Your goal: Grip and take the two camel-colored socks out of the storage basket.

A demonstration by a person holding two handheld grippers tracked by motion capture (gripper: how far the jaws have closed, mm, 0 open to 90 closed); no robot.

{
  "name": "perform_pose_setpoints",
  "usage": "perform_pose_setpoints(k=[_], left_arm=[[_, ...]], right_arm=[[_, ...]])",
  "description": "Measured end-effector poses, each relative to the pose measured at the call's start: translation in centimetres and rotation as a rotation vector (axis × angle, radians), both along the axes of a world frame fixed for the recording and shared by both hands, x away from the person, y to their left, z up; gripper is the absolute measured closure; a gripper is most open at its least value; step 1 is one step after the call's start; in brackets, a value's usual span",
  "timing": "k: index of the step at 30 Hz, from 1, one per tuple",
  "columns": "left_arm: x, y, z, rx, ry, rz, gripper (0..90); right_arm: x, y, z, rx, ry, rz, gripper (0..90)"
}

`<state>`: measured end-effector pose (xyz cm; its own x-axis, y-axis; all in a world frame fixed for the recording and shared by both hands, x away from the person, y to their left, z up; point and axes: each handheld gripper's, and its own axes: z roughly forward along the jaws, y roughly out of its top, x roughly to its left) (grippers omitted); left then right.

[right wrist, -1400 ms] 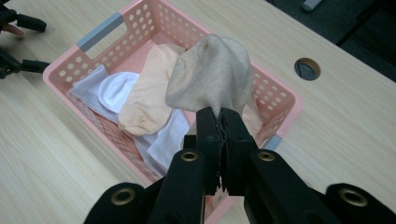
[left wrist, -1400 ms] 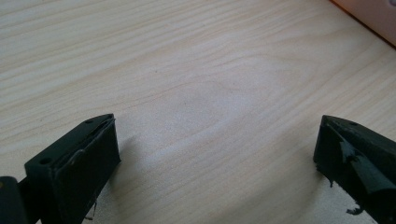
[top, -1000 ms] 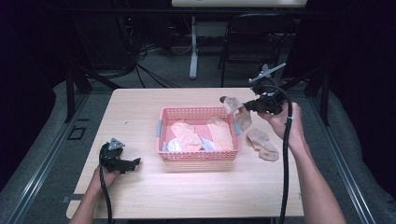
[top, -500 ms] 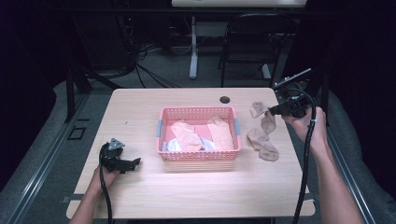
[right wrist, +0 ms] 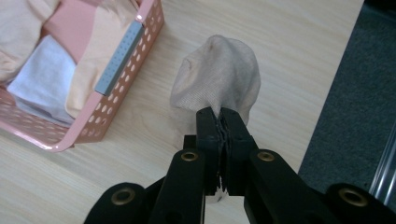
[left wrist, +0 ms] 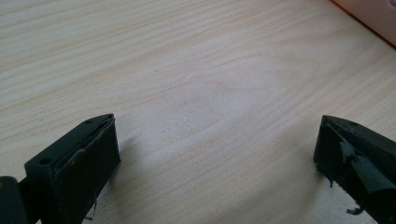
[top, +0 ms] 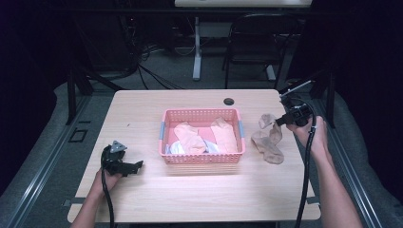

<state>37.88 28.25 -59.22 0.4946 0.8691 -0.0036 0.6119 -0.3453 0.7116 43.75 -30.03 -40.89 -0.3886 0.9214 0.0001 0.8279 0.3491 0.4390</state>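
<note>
holding a beige sock (right wrist: 219,77) pinched in my right gripper (top: 281,120), its jaws pressed together on the fabric, i have it over the table (top: 199,199) just right of the pink basket (top: 164,130). another beige sock (top: 269,148) lies on the wood below it. my left gripper (top: 134,166) rests near the table's front left with its jaws spread and nothing between them. i judge the step is laying this sock beside the other: lower slowly, let the toe touch first, release only once it lies flat and away from the table edge.
</note>
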Motion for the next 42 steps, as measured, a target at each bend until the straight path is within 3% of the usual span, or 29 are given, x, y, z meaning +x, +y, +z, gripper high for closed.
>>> perform_pose_setpoints(k=[7, 9, 15, 16, 19, 23, 28, 33, 35, 38, 42], left_arm=[[0.0, 0.0, 0.0, 0.0, 0.0, 0.001, 0.0], [0.0, 0.0, 0.0, 0.0, 0.0, 0.0, 0.0], [0.0, 0.0, 0.0, 0.0, 0.0, 0.0, 0.0], [0.0, 0.0, 0.0, 0.0, 0.0, 0.001, 0.0], [0.0, 0.0, 0.0, 0.0, 0.0, 0.0, 0.0], [0.0, 0.0, 0.0, 0.0, 0.0, 0.001, 0.0], [0.0, 0.0, 0.0, 0.0, 0.0, 0.001, 0.0], [0.0, 0.0, 0.0, 0.0, 0.0, 0.001, 0.0], [0.0, 0.0, 0.0, 0.0, 0.001, 0.0, 0.0], [0.0, 0.0, 0.0, 0.0, 0.0, 0.001, 0.0], [0.0, 0.0, 0.0, 0.0, -0.002, 0.004, 0.0]], right_arm=[[1.6, 0.9, -3.4, -0.02, 0.067, -0.009, 87.9], [2.1, 1.2, -4.3, -0.047, 0.074, -0.013, 87.8], [3.3, 1.1, -7.1, -0.033, 0.113, -0.041, 86.9], [3.3, 1.2, -7.4, -0.019, 0.103, -0.053, 86.4], [2.9, 1.0, -7.1, -0.001, 0.096, -0.035, 74.2], [1.8, 0.8, -5.9, 0.042, 0.064, -0.017, 59.5], [-0.2, 0.6, -4.4, 0.087, 0.007, 0.005, 34.7], [-2.2, 0.3, -3.8, 0.121, -0.007, 0.041, 14.8], [-3.0, 0.3, -4.0, 0.145, -0.017, 0.054, 11.3], [-4.4, 0.5, -4.7, 0.128, -0.008, 0.082, 2.9], [-6.2, 0.4, -6.4, 0.115, 0.004, 0.094, 2.0]])
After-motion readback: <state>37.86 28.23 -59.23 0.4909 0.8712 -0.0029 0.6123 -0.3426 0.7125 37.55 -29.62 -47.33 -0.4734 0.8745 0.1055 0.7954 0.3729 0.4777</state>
